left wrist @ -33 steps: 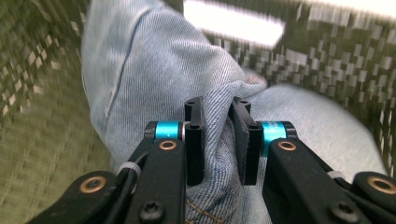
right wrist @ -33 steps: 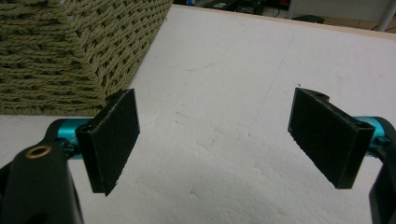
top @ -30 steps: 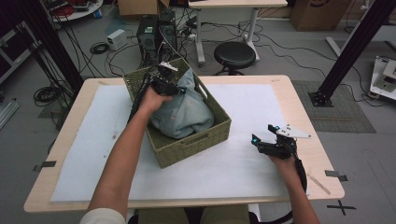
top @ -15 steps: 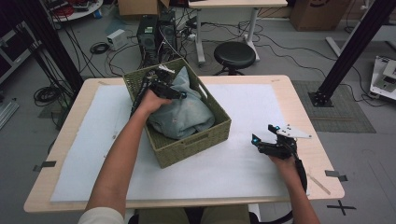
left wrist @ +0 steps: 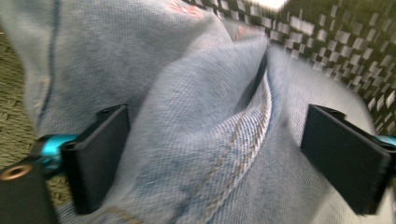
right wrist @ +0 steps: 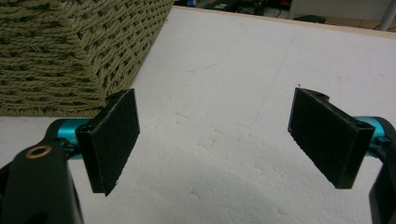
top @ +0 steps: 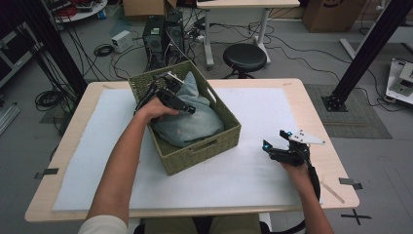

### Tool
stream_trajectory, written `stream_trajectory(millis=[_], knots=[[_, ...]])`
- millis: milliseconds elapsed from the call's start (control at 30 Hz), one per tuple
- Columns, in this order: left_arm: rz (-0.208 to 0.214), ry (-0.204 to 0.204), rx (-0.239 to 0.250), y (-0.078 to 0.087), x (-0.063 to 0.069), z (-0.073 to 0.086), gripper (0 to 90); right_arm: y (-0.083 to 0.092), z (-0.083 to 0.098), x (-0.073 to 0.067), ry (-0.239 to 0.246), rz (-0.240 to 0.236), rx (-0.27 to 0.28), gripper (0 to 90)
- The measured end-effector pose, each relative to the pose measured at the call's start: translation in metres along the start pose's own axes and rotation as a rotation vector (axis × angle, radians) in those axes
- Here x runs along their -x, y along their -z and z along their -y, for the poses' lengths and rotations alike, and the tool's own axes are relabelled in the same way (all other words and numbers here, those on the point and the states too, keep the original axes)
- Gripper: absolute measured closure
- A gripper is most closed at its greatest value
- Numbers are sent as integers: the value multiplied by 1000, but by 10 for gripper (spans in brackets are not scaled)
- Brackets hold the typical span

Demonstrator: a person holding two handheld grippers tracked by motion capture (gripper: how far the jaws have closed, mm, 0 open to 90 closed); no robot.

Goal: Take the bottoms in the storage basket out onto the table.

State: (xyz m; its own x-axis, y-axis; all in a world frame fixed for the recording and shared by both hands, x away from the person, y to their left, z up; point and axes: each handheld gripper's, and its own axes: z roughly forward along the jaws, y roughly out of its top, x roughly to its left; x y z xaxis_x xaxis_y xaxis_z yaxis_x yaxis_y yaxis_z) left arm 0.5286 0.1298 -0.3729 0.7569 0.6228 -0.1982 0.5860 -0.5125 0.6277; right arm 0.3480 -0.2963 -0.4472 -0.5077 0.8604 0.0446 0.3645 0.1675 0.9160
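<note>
Having just been opened over the jeans point(left wrist: 196, 121) lying in the basket point(top: 204, 153), the left hand-held gripper point(top: 170, 100) is likely withdrawn next, while the right hand-held gripper point(right wrist: 215, 140) is held apart above the surface point(top: 253, 170).

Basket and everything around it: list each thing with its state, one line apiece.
Basket: upright on the white mat, holding the jeans.
Jeans: bunched inside the basket, not gripped.
Left gripper: jaws just opened, apart around a denim fold.
Right gripper: jaws open, nothing between them, over the mat.
</note>
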Motion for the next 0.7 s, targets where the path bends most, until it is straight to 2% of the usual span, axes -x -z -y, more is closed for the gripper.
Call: stream_trajectory(millis=[33,100,133,167,233,267,300,367,400,433,467,500,533,567,633,667,700], knots=[[-7,-35,-25,-3,3,0,62,0,0,0,0,0,0,169],[-27,-63,-46,-8,7,0,31,0,0,0,-2,2,0,169],[-50,-90,-61,-11,9,0,17,0,0,0,0,2,0,169],[-50,-90,-61,-11,9,0,17,0,0,0,0,2,0,169],[-78,-127,-76,-13,12,0,17,0,0,0,0,4,-1,169],[-78,-127,-76,-13,12,0,18,0,0,0,-2,5,-2,169],[-109,-149,-87,-15,13,-1,30,0,0,0,-1,4,-1,169],[-123,-160,-90,-15,13,-1,98,0,0,0,0,4,0,169],[-143,-173,-93,-16,14,-2,98,0,0,0,-1,4,-1,169],[-162,-186,-97,-16,15,-2,159,0,0,0,-1,5,0,169],[-182,-206,-99,-15,16,-2,304,0,0,0,-5,6,-2,169],[-201,-237,-103,-15,18,-2,304,0,0,0,-5,6,-2,169],[-216,-261,-107,-15,19,-2,411,0,0,0,-5,7,1,169],[-220,-270,-107,-15,21,-2,567,0,0,0,-12,8,0,169],[-221,-260,-87,-14,22,-3,653,0,0,1,-12,8,0,169],[-221,-260,-87,-14,22,-3,678,0,0,1,-12,8,0,169],[-218,-243,-70,-12,21,-4,678,0,0,1,-12,8,-1,169]])
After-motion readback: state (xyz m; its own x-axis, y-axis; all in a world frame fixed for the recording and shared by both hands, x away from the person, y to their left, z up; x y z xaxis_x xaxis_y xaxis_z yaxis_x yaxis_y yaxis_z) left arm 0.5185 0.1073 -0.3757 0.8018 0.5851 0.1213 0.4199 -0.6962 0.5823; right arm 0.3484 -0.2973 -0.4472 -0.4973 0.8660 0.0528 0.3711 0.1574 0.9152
